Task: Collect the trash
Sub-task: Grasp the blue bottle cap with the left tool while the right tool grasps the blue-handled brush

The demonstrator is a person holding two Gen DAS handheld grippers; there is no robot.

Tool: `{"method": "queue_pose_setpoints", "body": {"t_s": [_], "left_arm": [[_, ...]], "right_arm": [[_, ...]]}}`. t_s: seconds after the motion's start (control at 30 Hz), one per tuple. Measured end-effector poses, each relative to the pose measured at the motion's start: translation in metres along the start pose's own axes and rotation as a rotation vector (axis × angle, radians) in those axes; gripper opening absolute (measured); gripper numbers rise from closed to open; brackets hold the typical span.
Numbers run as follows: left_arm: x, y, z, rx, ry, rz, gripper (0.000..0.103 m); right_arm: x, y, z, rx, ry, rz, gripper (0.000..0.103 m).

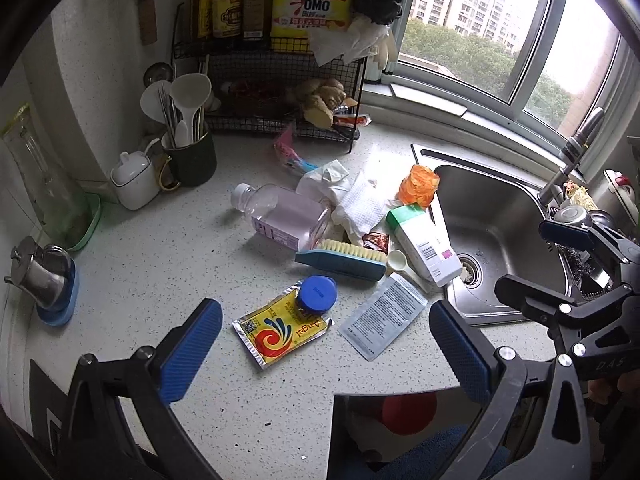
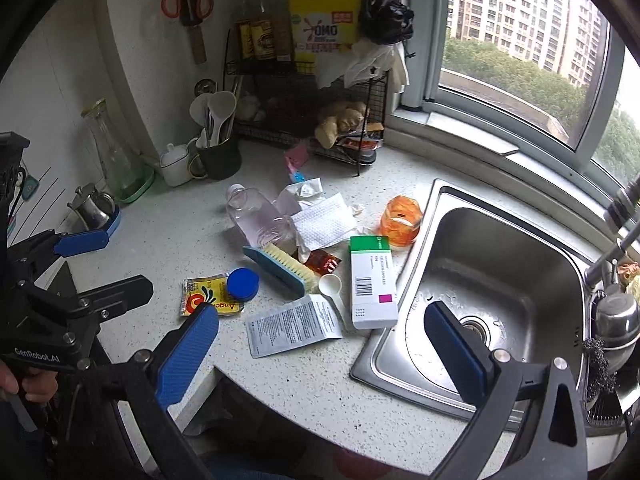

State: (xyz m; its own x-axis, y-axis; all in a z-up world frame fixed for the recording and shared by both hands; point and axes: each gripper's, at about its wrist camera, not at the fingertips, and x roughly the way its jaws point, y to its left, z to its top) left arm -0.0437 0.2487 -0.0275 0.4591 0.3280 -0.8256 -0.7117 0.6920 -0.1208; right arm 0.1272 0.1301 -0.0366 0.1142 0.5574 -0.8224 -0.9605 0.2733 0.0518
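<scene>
Left wrist view: left tongs (image 1: 326, 356) wide open, empty, hovering over desk (image 1: 160, 280). Yellow sachet (image 1: 282, 330) with blue cap (image 1: 318, 294) on it lies between fingers, just ahead. Grey packet (image 1: 384, 316) near right finger.

Right wrist view: right tongs (image 2: 322, 354) wide open, empty. Grey packet (image 2: 294, 326) between fingers, just ahead; medicine box (image 2: 372, 282) beyond it; sink (image 2: 500, 280) behind right finger.
</scene>
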Motion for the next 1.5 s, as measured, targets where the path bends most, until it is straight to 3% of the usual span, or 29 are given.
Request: {"method": "queue_pose_setpoints", "body": {"t_s": [0.17, 0.23, 0.37, 0.5, 0.7, 0.77, 1.07, 1.33, 1.5], "left_arm": [[0.04, 0.025, 0.001, -0.042, 0.073, -0.01, 0.103], [0.056, 0.032, 0.0, -0.045, 0.105, -0.012, 0.103], [0.082, 0.042, 0.0, -0.036, 0.151, -0.03, 0.103], [0.099, 0.047, -0.001, -0.028, 0.184, -0.034, 0.103], [0.12, 0.055, -0.003, -0.057, 0.222, -0.053, 0.103], [0.125, 0.057, -0.002, -0.064, 0.23, -0.053, 0.103], [0.139, 0.064, -0.002, -0.086, 0.261, -0.067, 0.103], [0.14, 0.067, -0.002, -0.087, 0.265, -0.06, 0.103], [0.133, 0.063, -0.002, -0.065, 0.254, -0.068, 0.103]], "right_arm": [[0.05, 0.011, 0.013, -0.081, 0.094, 0.057, 0.101], [0.069, 0.013, 0.018, -0.092, 0.133, 0.079, 0.09], [0.105, 0.016, 0.026, -0.132, 0.205, 0.096, 0.084], [0.135, 0.017, 0.03, -0.154, 0.281, 0.122, 0.071], [0.171, 0.019, 0.033, -0.187, 0.348, 0.144, 0.063], [0.18, 0.02, 0.033, -0.202, 0.359, 0.143, 0.057], [0.203, 0.028, 0.037, -0.258, 0.393, 0.146, 0.057], [0.212, 0.037, 0.035, -0.267, 0.403, 0.16, 0.028], [0.195, 0.042, 0.032, -0.251, 0.367, 0.167, 0.023]]}}
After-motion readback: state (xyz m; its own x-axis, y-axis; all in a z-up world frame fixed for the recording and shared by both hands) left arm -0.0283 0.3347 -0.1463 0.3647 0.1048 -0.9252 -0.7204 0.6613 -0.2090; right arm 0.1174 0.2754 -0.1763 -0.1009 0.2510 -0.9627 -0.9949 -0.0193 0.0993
